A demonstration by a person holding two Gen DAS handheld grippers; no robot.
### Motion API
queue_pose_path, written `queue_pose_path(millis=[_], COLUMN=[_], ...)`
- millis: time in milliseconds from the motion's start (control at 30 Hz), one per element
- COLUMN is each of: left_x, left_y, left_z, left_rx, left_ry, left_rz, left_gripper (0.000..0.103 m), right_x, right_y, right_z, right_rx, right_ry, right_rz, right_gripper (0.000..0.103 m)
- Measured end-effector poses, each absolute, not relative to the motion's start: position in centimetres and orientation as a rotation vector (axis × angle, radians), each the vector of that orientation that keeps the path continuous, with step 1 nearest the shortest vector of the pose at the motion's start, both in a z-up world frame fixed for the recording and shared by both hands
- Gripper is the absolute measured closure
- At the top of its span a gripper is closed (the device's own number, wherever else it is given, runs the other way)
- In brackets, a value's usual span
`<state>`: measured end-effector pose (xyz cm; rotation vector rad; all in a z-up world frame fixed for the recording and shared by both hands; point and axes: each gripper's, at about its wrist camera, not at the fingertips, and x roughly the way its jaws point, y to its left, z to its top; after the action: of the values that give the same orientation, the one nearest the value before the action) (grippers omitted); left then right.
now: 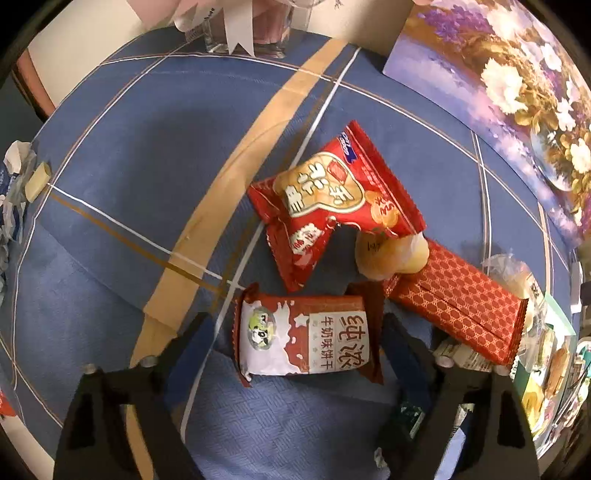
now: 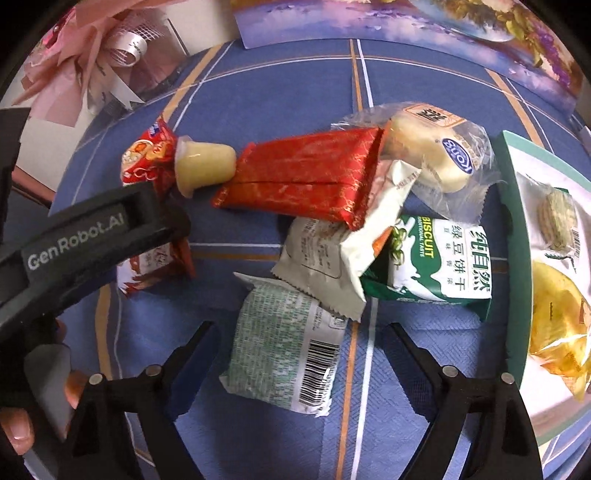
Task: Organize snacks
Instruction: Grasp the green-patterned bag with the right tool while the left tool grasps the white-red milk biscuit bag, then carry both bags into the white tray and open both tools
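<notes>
A brown and white milk biscuit packet (image 1: pixel 303 336) lies on the blue tablecloth (image 1: pixel 129 166). My left gripper (image 1: pixel 299 325) points down over it, open, one finger on each side and a thin gap on the left. Beyond it lie a red rice cracker packet (image 1: pixel 332 192), a jelly cup (image 1: pixel 388 258) and a red patterned bar (image 1: pixel 454 306). My right gripper (image 2: pixel 301 328) is open astride a green and white packet with a barcode (image 2: pixel 280 347), clear of both its sides. A white packet (image 2: pixel 332 266) and a green bean biscuit pack (image 2: pixel 436 266) lie just past it.
A teal-rimmed tray (image 2: pixel 513 258) with several snacks stands at the right. A wrapped bun (image 2: pixel 436 147) rests against the red bar (image 2: pixel 303 177). A floral picture (image 1: pixel 498 92), a glass vase (image 1: pixel 240 33) and a pink bouquet (image 2: pixel 81 55) line the far side. Crumpled wrappers (image 1: pixel 14 184) lie left.
</notes>
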<state>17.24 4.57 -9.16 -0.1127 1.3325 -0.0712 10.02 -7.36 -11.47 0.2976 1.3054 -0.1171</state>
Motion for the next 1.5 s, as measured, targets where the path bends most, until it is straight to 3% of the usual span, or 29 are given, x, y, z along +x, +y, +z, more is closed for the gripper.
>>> queue_pose_path(millis=[67, 333, 800, 1500], left_x=[17.0, 16.6, 14.8, 11.4], left_y=[4.3, 3.4, 1.7, -1.1], left_z=[-9.1, -8.9, -8.4, -0.9], left_rx=[-0.131, -0.107, -0.052, -0.035], left_ry=[1.330, 1.326, 1.325, 1.165], left_rz=[-0.094, -0.086, -0.061, -0.138], left_gripper=[0.029, 0.037, 0.037, 0.037], right_x=[10.1, 8.9, 5.6, 2.2], right_y=[-7.4, -8.0, -9.1, -14.8], right_z=[-11.5, -10.9, -9.8, -3.1], right_rx=[0.289, 0.278, 0.306, 0.400], right_ry=[1.303, 1.300, 1.307, 1.185], right_rz=[-0.123, -0.118, -0.087, -0.105], right_gripper=[0.020, 0.048, 0.051, 0.051])
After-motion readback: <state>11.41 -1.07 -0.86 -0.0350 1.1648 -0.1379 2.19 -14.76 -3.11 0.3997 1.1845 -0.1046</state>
